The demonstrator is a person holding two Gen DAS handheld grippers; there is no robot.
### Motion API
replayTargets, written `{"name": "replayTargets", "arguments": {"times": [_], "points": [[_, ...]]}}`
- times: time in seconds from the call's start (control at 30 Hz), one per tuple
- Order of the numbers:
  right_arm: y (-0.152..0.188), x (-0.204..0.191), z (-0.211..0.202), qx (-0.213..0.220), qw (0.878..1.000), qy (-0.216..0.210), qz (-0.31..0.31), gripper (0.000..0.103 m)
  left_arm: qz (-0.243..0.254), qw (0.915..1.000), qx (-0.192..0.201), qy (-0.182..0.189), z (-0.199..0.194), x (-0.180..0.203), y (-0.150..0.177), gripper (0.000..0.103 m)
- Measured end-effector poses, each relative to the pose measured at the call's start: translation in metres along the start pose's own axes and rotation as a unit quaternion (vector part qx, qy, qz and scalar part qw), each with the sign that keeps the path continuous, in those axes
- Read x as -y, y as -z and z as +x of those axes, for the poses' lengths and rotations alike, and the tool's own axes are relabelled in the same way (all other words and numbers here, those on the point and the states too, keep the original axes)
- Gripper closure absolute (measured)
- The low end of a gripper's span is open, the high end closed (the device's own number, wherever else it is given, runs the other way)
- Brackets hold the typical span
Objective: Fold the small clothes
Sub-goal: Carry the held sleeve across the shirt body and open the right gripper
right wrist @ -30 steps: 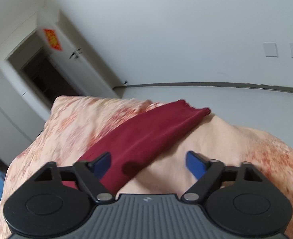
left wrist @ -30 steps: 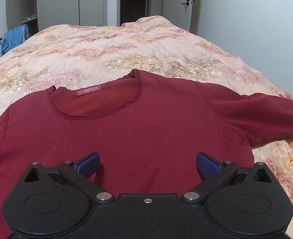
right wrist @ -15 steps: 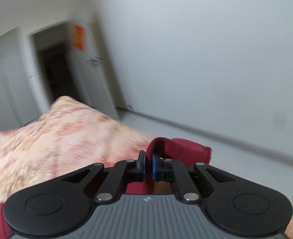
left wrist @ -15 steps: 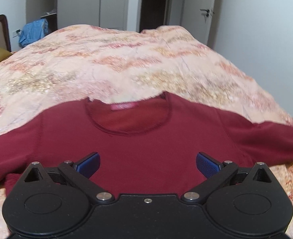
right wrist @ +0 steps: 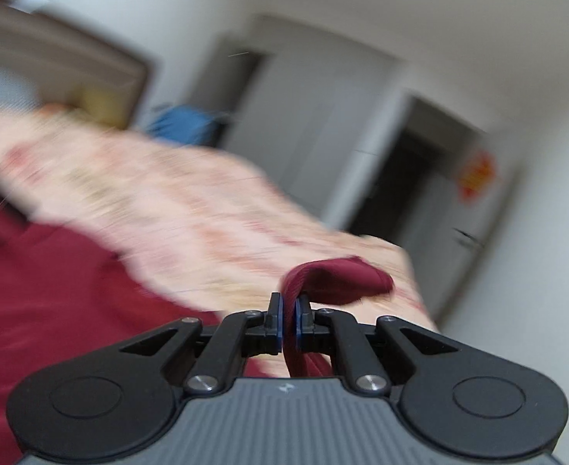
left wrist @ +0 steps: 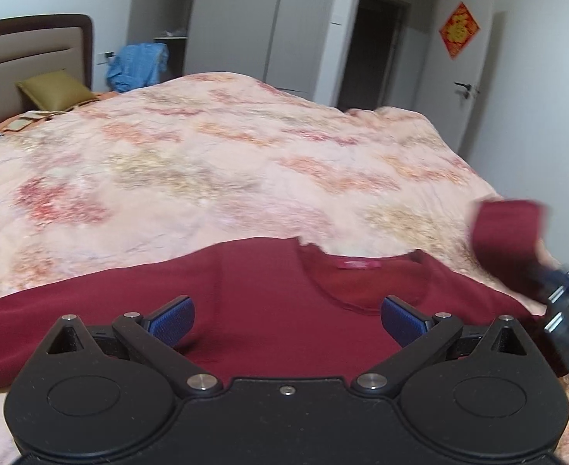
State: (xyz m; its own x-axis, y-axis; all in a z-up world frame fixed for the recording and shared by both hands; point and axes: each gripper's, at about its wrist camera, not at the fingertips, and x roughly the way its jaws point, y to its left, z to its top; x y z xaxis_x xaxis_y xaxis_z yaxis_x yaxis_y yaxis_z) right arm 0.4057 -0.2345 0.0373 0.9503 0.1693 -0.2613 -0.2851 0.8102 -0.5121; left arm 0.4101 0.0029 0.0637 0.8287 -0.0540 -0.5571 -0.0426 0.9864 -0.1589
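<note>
A dark red T-shirt (left wrist: 269,294) lies flat on the bed, neck opening and label facing away from me. My left gripper (left wrist: 287,319) is open and empty, hovering over the shirt's chest just below the neckline. My right gripper (right wrist: 289,319) is shut on the shirt's right sleeve (right wrist: 334,279) and holds it lifted off the bed. The lifted sleeve (left wrist: 507,232) and the right gripper's body also show at the right edge of the left wrist view. The shirt body (right wrist: 52,290) fills the lower left of the blurred right wrist view.
The shirt rests on a pink floral quilt (left wrist: 214,170) covering a bed with a padded headboard (left wrist: 21,50) and an olive pillow (left wrist: 52,89). Blue clothing (left wrist: 137,62) hangs by the wardrobe. A white wall and door (left wrist: 474,77) stand right of the bed.
My right gripper closed on the right sleeve and lifted it, swinging leftward over the bed. My left gripper stayed open and turned left, so the neckline shifted right in its view.
</note>
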Motion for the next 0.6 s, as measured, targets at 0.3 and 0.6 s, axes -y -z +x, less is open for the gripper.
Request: {"name": "replayTargets", "arguments": {"times": [0.3, 0.6], "points": [[0.008, -0.121, 0.004, -0.054, 0.984, -0.096, -0.137, 0.096, -0.004, 0.9994, -0.012, 0.033, 0.004, -0.029, 0.026, 0.001], [0.024, -0.045, -0.034, -0.061, 0.985, -0.16, 0.018, 0.034, -0.079, 0.9792, -0.063, 0.176, 0.041, -0.012, 0.038, 0.001]]}}
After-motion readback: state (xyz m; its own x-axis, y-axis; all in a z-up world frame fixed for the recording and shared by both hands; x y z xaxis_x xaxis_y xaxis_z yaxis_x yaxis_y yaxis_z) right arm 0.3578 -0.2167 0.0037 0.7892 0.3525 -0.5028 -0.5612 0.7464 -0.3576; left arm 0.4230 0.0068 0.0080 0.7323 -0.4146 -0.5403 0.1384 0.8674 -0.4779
